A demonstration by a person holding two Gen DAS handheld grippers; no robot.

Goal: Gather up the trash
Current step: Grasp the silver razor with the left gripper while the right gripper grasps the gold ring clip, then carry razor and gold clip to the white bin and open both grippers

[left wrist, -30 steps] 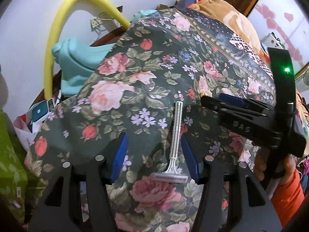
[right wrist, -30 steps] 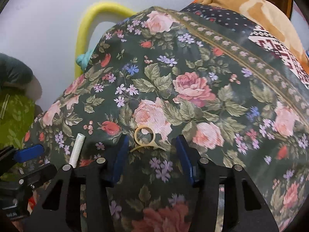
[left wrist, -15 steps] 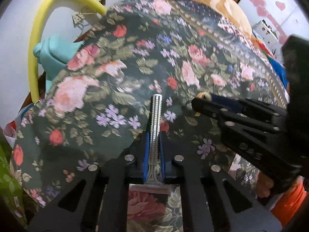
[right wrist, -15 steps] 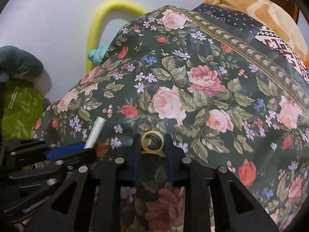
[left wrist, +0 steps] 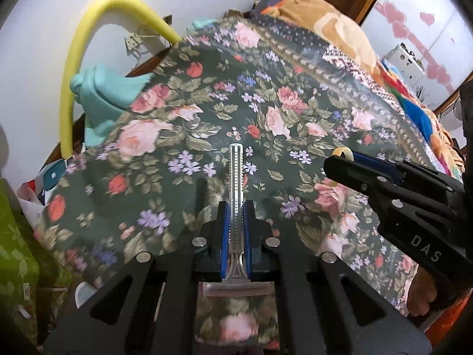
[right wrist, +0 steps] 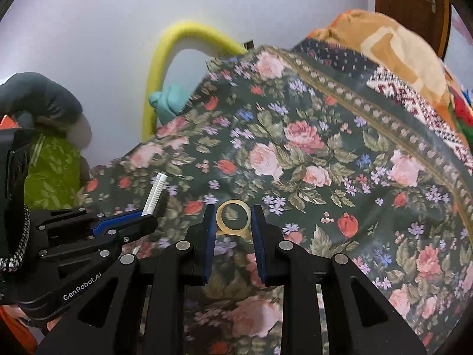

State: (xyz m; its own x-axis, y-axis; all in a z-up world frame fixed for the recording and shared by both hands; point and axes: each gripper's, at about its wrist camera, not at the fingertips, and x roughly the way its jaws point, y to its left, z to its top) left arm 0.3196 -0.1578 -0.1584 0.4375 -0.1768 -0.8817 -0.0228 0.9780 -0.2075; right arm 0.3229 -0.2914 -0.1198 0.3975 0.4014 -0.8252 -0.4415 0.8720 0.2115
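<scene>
Bedding fills both views: a dark floral bedspread point(left wrist: 207, 124) runs from the lower edge to the upper right of each frame, with a yellow foam tube point(left wrist: 88, 38) arching at upper left.

Change since one second ago: both grippers stood open around their items; both have now closed and lifted. I judge that the two pickups are complete and that transport to a trash container is the next step. No container is visible in either view.

Left gripper point(left wrist: 236, 227), lower centre of the left wrist view: fingers clamped on the handle of the disposable razor point(left wrist: 236, 195). The handle points forward and up the frame; the blade head sits below the pads, toward the camera. The razor appears clear of the cloth.

Right gripper point(right wrist: 233, 222), lower centre of the right wrist view: blue pads point(right wrist: 210, 230) press both sides of the rubber ring point(right wrist: 233, 216), a small translucent tan loop held upright between them.

Pose: both grippers are levelled forward over the bedspread, side by side. Each appears in the other's view, the left at the left edge, the right at the right edge.
</scene>
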